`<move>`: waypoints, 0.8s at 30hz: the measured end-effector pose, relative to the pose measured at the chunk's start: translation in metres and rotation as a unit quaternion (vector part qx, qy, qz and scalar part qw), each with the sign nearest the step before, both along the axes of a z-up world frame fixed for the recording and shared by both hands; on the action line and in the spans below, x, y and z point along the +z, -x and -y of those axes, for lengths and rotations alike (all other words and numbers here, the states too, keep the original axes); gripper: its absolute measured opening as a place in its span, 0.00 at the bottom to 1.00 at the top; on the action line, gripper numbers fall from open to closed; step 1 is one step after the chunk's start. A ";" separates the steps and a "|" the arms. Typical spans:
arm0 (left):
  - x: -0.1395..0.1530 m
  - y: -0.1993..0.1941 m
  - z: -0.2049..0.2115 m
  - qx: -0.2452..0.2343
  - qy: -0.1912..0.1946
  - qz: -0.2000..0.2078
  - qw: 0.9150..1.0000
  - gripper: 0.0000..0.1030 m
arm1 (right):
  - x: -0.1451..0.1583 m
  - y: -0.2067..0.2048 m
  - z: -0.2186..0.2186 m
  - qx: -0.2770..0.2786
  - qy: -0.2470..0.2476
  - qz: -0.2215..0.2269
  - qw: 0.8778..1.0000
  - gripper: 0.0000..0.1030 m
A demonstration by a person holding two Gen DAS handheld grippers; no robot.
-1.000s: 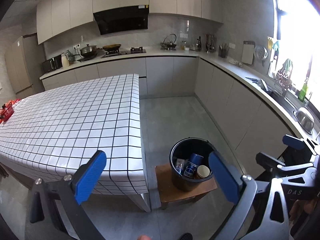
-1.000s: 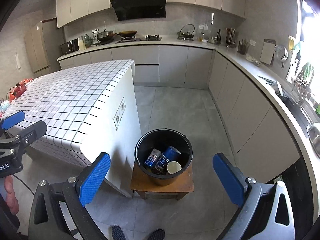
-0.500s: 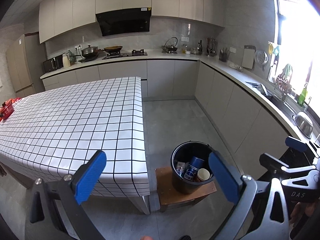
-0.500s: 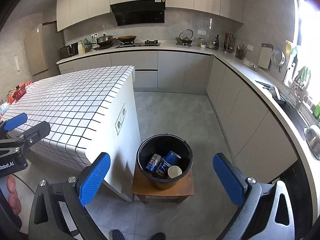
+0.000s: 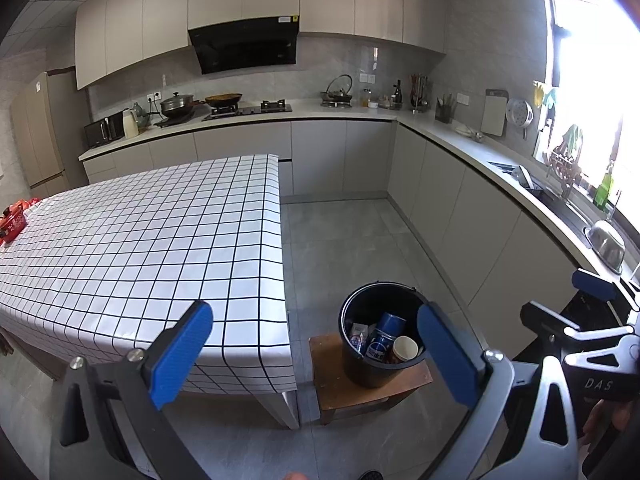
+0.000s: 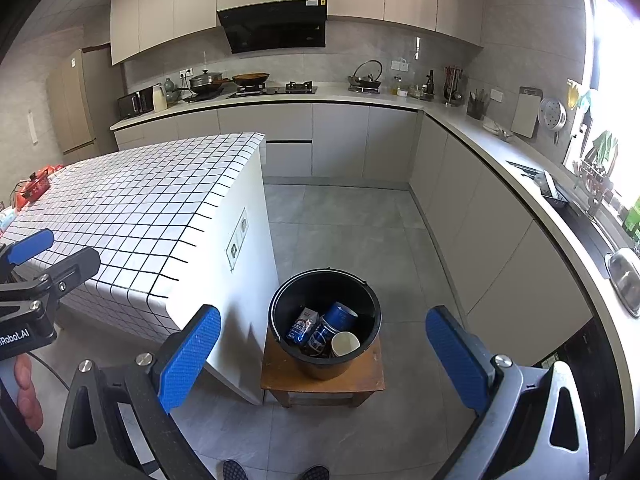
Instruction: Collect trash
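Both blue-padded grippers, left (image 5: 314, 354) and right (image 6: 322, 354), hang spread and empty. Trash sits inside the round black plastic bucket (image 6: 280, 330) on the low wooden stool (image 6: 372, 378); the checked tabletop (image 5: 132, 240) looks cleared, so collection seems finished.

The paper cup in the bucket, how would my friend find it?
Look beside the checked table for a low wooden stool with a black bucket on it. Inside, next to the blue cans, lies the paper cup. It is the only pale, cream thing there, its open mouth facing up.
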State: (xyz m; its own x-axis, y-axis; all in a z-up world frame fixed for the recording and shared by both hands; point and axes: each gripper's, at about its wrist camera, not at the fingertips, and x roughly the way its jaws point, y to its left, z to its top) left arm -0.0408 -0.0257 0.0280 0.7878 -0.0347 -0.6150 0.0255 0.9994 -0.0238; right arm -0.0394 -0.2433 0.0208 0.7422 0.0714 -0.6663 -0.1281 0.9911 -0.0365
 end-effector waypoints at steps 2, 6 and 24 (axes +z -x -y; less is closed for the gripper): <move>0.001 0.000 0.000 0.000 0.000 0.001 1.000 1.00 | 0.000 0.000 0.000 0.000 0.000 0.000 1.000 1.00; 0.002 0.001 0.001 -0.001 0.001 -0.001 1.000 1.00 | 0.000 0.000 0.001 0.001 0.000 -0.001 1.000 1.00; 0.006 0.000 0.004 0.006 0.002 0.002 1.000 1.00 | 0.002 -0.004 0.001 0.005 0.000 0.002 1.000 1.00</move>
